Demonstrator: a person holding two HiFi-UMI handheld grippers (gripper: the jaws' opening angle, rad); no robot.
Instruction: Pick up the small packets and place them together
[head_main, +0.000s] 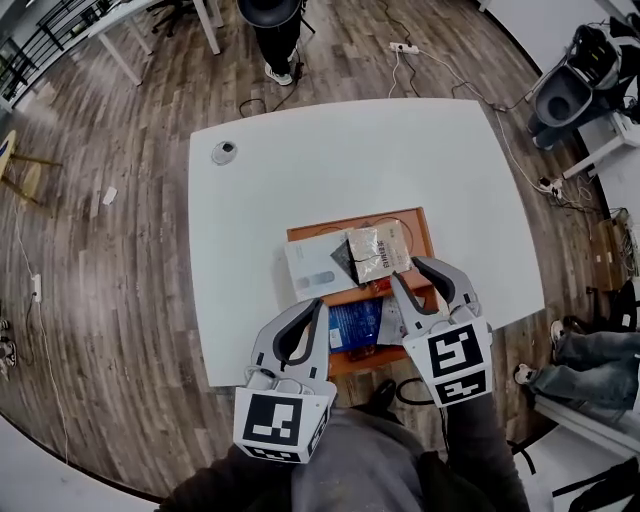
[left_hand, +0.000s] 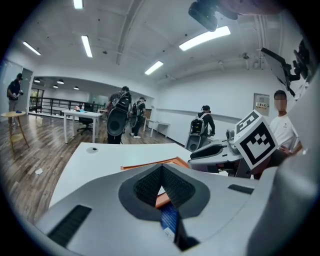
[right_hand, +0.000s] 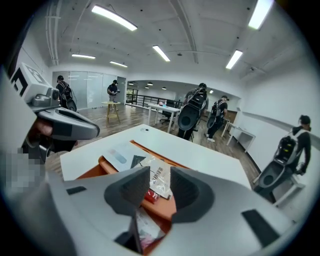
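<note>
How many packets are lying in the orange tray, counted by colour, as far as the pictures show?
White packet: 1
Clear printed packet: 1
Black packet: 1
Blue packet: 1
Red packet, mostly covered: 1
Pale pink-white packet: 1
Total: 6 that can be told apart

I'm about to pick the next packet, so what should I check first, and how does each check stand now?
1. Right gripper jaws apart: ok.
2. Nothing between them: ok.
3. Clear packet ahead of the right gripper: ok.
4. Left gripper shut, empty: ok.
5. Packets in one pile on the tray: not ok; blue packet lies apart.
</note>
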